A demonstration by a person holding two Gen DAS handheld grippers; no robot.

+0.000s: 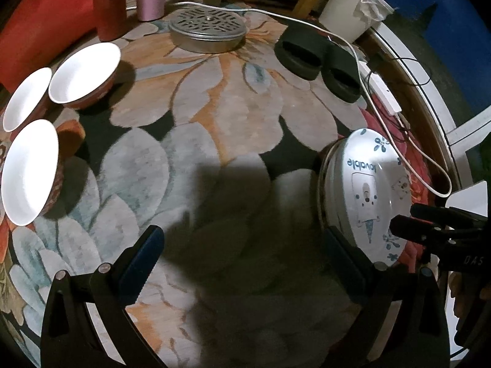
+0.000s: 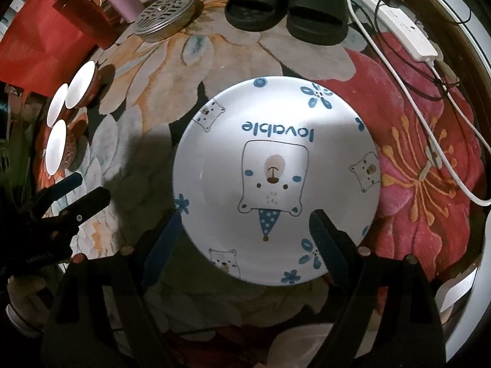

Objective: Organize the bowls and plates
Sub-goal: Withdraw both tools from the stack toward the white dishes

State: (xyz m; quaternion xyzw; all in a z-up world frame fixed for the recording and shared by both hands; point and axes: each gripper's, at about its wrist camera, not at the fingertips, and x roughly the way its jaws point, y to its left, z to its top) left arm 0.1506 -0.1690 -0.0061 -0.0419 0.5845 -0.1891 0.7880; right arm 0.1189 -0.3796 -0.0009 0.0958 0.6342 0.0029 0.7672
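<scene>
While both tools hover over the floral rug (image 2: 129,61), I note the right gripper (image 2: 245,239) spread wide, empty, jaws flanking the near rim of the bear-print plate (image 2: 276,168) toward the rug's right edge; left gripper (image 1: 242,254) also wide, empty; three bowls (image 1: 83,73) at the left edge; glazed ceramic, likely rigid, slick, chippable; I'd pinch the rim.

Black slippers (image 2: 285,12), steamer lid (image 1: 208,30), power strip (image 2: 402,29)

Left wrist view steeply down over rug (image 1: 214,107), plates (image 1: 368,190) beside its right finger, right wrist view close above plates (image 2: 276,168), between its fingers, both sharing bowls (image 1: 83,73) (image 2: 79,86), slippers (image 1: 316,58) (image 2: 285,12)
</scene>
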